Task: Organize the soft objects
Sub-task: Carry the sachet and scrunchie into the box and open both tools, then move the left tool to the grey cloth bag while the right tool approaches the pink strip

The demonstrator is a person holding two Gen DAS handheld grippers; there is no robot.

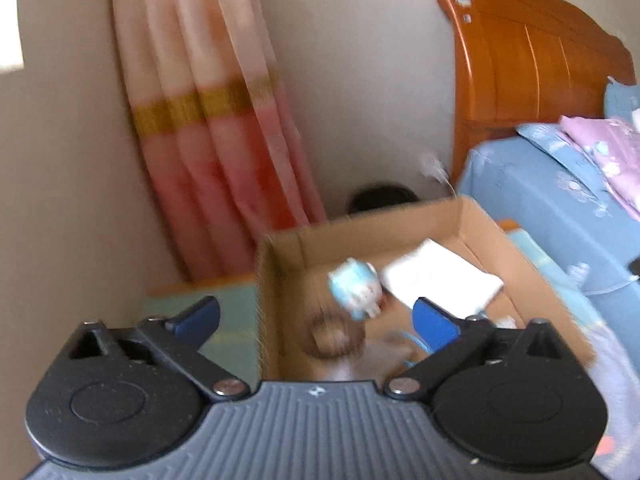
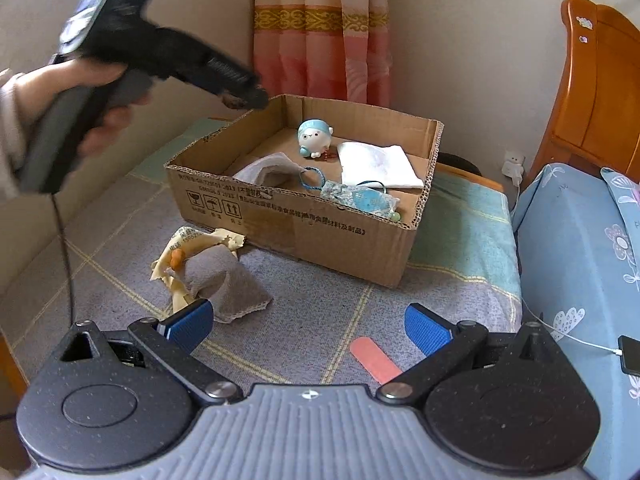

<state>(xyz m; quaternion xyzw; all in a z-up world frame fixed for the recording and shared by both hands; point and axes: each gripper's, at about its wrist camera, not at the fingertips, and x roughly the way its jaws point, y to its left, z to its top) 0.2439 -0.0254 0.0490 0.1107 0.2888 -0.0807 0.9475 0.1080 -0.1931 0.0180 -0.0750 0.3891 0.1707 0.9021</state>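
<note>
A pink curtain (image 2: 320, 28) with a gold patterned band hangs against the beige wall in the corner of a bedroom. To the right stands an orange wooden headboard (image 2: 596, 84), with a bed under a blue floral cover (image 2: 572, 248) below it. A white charger (image 2: 513, 168) sits in a wall socket beside the headboard, and a white cable (image 2: 560, 326) runs across the cover to a phone (image 2: 630, 356) at its edge. A checked grey and teal mat (image 2: 460, 216) covers the surface in the foreground.
</note>
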